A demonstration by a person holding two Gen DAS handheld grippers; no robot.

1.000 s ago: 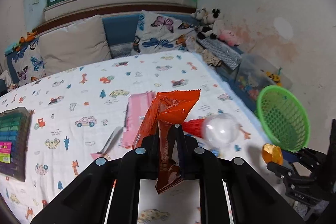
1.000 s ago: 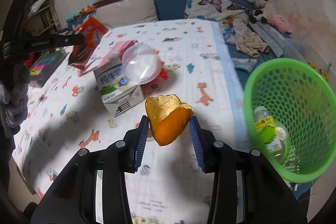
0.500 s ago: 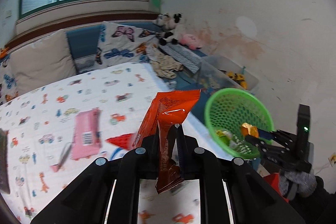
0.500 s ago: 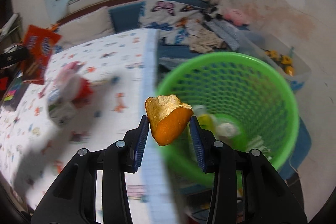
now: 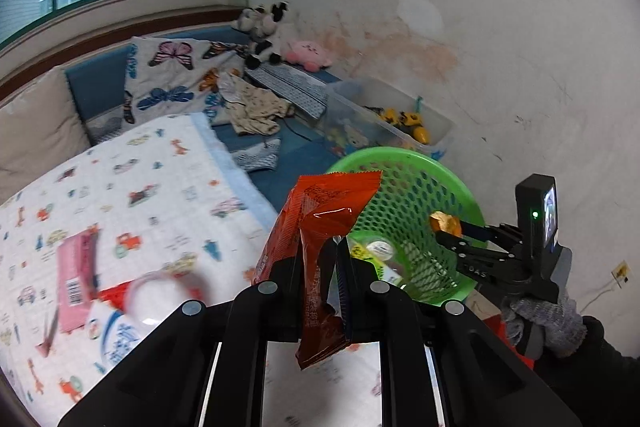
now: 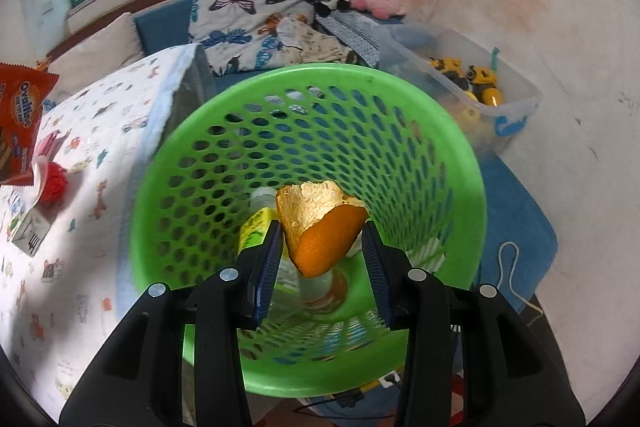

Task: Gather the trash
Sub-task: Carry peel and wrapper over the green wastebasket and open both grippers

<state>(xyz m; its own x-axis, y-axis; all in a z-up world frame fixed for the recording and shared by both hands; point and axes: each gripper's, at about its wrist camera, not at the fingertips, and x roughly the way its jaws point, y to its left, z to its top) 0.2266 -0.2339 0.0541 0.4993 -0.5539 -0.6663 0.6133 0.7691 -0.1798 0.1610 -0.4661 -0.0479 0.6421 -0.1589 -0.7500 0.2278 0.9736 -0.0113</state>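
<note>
The left gripper (image 5: 320, 259), a second ago over the bed, now pinches the orange snack wrapper (image 5: 320, 227) just beside the green basket (image 6: 460, 147). The right gripper (image 6: 320, 251) has swung above the basket's mouth; its jaws are opening around the orange peel (image 6: 320, 223), so the drop looks imminent.

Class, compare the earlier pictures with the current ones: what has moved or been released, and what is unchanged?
Both hands swung from the bed toward the green basket. The right gripper now hangs over it, jaws opening, with the orange peel between them. Unchanged: the left gripper grips the red wrapper; a bottle lies in the basket.
</note>
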